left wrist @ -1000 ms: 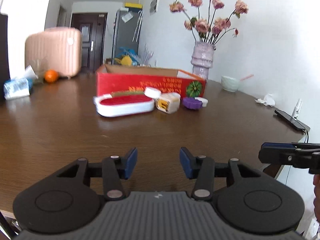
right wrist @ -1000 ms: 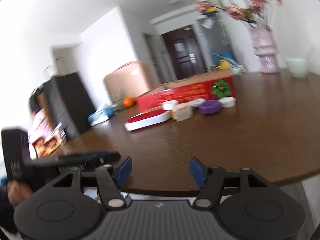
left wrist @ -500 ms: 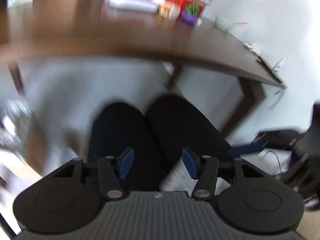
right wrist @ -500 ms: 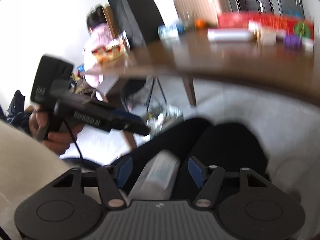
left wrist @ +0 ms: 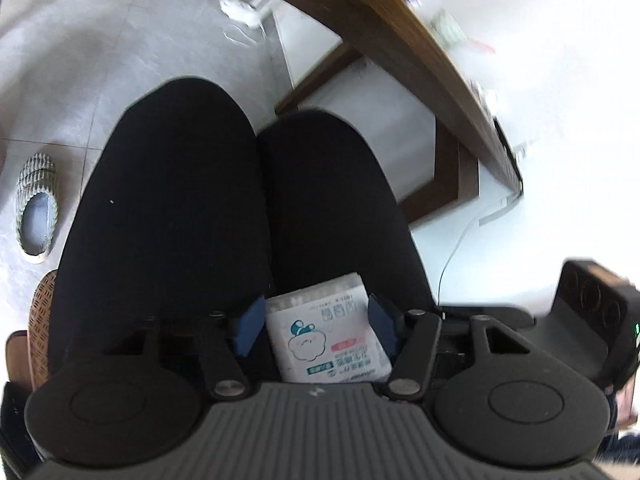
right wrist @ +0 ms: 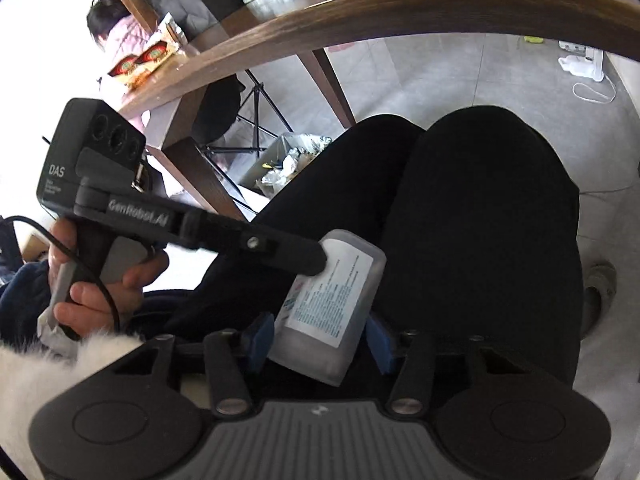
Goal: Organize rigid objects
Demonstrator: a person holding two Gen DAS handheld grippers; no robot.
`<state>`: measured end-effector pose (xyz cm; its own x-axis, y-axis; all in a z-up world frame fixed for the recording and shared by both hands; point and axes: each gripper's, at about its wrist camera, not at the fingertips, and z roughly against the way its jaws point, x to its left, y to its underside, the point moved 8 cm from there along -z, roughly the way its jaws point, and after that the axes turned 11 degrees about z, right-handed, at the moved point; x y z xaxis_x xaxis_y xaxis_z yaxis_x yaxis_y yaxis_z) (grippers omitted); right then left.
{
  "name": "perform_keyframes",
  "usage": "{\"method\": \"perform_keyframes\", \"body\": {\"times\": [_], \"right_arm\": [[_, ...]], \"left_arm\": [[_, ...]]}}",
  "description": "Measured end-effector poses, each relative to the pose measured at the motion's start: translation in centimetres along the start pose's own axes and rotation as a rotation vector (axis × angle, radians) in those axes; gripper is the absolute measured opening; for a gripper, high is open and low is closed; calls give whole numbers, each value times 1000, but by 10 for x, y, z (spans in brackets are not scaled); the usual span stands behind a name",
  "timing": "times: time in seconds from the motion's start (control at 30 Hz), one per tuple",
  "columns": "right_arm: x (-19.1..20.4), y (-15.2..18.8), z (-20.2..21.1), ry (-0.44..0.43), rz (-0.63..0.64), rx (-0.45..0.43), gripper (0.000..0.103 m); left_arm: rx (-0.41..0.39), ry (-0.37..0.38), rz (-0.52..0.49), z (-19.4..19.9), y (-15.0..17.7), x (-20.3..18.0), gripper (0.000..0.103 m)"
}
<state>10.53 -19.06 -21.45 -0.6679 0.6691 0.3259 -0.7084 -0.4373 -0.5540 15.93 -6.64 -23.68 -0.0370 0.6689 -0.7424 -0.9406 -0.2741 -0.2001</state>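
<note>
Hand-held gripper [right wrist: 316, 338] straddles plastic box [right wrist: 332, 304]

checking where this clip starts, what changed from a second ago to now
Both grippers swung from the tabletop down to the person's lap. The left gripper and right gripper now straddle a clear plastic labelled box lying there; the right jaws have been closing, neither clearly gripping yet. The red box and items stayed on the table.

"DAS", "GenRobot.AI" – left tongs [right wrist: 320, 264] (pack print illegible)
</note>
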Motion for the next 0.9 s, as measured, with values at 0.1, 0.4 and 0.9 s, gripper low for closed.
{"method": "perform_keyframes", "body": {"times": [0.1, 0.4, 0.9], "right_arm": [[6, -4, 2, 49, 44, -1, 46], [15, -43, 58, 71, 60, -194, 2], [17, -19, 68, -44, 121, -106, 39]], "left_arm": [[-72, 17, -30, 15, 3, -3, 52], [-73, 201, -256, 39, -8, -97, 22], [132, -2, -124, 45, 14, 1, 42]]}}
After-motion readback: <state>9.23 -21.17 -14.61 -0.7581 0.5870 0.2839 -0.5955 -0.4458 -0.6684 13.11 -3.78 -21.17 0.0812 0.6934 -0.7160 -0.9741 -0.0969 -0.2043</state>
